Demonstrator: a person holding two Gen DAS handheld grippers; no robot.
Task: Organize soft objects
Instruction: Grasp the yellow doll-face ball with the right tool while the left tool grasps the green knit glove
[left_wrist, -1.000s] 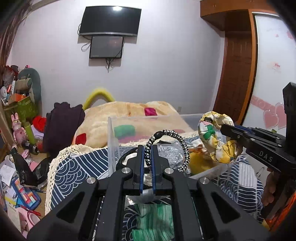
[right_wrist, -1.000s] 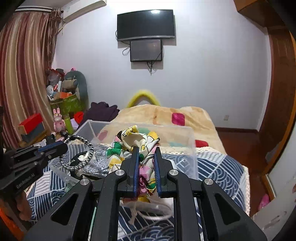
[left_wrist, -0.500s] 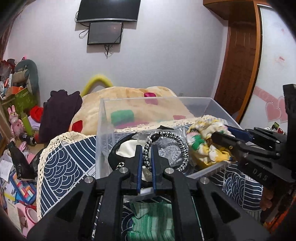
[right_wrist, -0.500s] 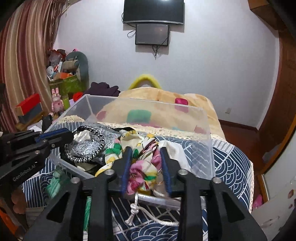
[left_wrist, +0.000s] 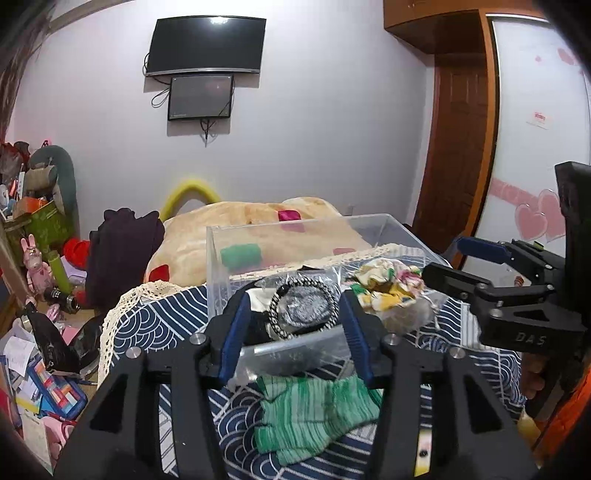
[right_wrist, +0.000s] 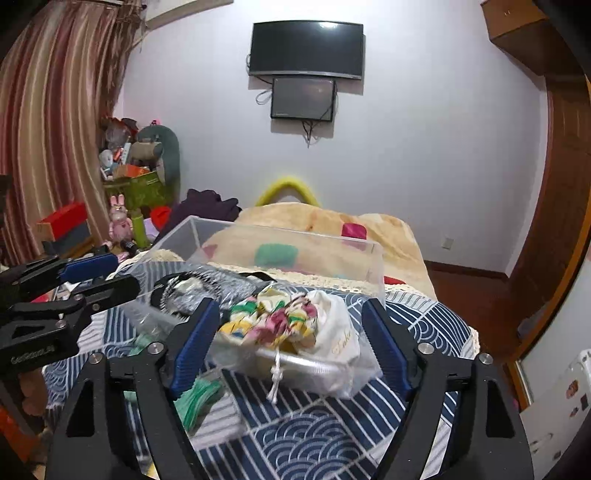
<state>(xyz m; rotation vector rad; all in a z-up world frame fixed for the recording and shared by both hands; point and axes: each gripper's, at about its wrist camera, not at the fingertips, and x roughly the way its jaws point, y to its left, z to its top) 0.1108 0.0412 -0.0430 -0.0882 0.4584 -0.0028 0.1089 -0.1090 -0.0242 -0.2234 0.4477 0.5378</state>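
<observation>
A clear plastic box (left_wrist: 218, 266) stands on the bed's blue wave-patterned cover (left_wrist: 147, 325). A black-and-white braided hair band (left_wrist: 275, 317) lies inside it, just past my open, empty left gripper (left_wrist: 293, 332). A floral yellow scrunchie (left_wrist: 388, 288) lies in the box to the right; in the right wrist view the scrunchie (right_wrist: 273, 321) rests on a white drawstring pouch (right_wrist: 340, 332), just past my open, empty right gripper (right_wrist: 291, 339). A green striped cloth (left_wrist: 314, 410) lies on the cover in front of the box.
A beige blanket (left_wrist: 258, 221) covers the far bed. Dark clothes (left_wrist: 122, 243) and cluttered toys and boxes (left_wrist: 33, 229) stand at the left. A wooden door (left_wrist: 458, 147) and wardrobe (left_wrist: 535, 110) are at the right. A TV (right_wrist: 306, 48) hangs on the wall.
Both grippers lowered over the box and opened. The left let go of the braided hair band and the right let go of the scrunchie; both items now lie in the box.
</observation>
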